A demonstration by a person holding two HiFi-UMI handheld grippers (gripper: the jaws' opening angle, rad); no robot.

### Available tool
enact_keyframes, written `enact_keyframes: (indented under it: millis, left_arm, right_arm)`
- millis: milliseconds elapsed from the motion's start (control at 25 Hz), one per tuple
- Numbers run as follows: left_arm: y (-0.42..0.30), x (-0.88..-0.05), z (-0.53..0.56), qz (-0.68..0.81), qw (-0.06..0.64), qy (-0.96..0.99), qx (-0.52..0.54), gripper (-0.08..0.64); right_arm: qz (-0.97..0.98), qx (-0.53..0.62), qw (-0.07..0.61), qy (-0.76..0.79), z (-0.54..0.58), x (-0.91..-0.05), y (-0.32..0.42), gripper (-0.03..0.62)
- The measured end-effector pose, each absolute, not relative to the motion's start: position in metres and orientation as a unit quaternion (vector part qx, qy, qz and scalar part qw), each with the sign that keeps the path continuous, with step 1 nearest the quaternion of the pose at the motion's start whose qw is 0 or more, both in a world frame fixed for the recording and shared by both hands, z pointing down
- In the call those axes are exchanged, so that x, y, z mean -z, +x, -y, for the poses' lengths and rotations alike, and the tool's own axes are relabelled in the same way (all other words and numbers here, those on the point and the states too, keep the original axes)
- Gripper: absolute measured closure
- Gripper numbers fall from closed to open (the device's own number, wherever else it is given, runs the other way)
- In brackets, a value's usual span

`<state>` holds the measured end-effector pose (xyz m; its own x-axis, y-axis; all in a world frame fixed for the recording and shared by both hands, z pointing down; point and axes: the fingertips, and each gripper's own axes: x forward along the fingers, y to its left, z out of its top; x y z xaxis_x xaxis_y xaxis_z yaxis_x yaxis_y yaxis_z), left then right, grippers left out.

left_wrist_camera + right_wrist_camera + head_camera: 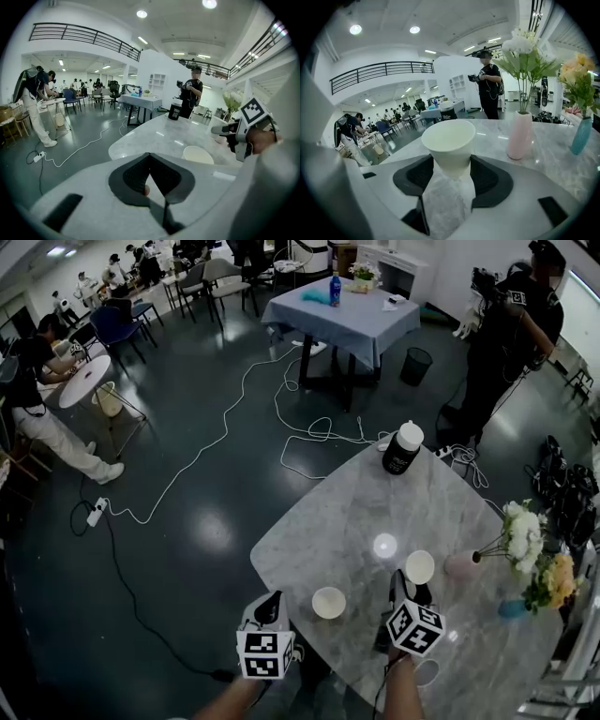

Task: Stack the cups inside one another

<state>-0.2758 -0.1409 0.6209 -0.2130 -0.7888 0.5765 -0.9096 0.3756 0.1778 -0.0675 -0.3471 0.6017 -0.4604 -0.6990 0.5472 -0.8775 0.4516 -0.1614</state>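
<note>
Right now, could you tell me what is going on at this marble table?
A person works two handheld grippers. The right gripper is shut on a white paper cup. A second cup stands free on the table, between the grippers. The left gripper is shut and empty. Nothing is stacked yet.

The cups (328, 602) look matt paper, the table (356, 512) polished marble, the floor (187, 427) glossy.

Big white hall w/ dark glossy floor (169, 381), marble table (319, 531), blue-cloth table (352, 324), balcony railing (79, 33), ceiling spots (142, 14).
</note>
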Motion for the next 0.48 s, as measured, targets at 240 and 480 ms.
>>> enact_keyframes:
  millis: [240, 480]
  left_arm:
    - [-0.259, -0.600, 0.136, 0.763, 0.292, 0.570, -0.094, 0.565]
    - [-0.236, -0.584, 0.131, 0.748, 0.282, 0.595, -0.090, 0.565]
  right_arm:
    - [0.830, -0.211, 0.198, 0.477, 0.323, -0.573, -0.055, 0.368]
    - [0.834, -0.206, 0.189, 0.476, 0.294, -0.549, -0.040, 0.368]
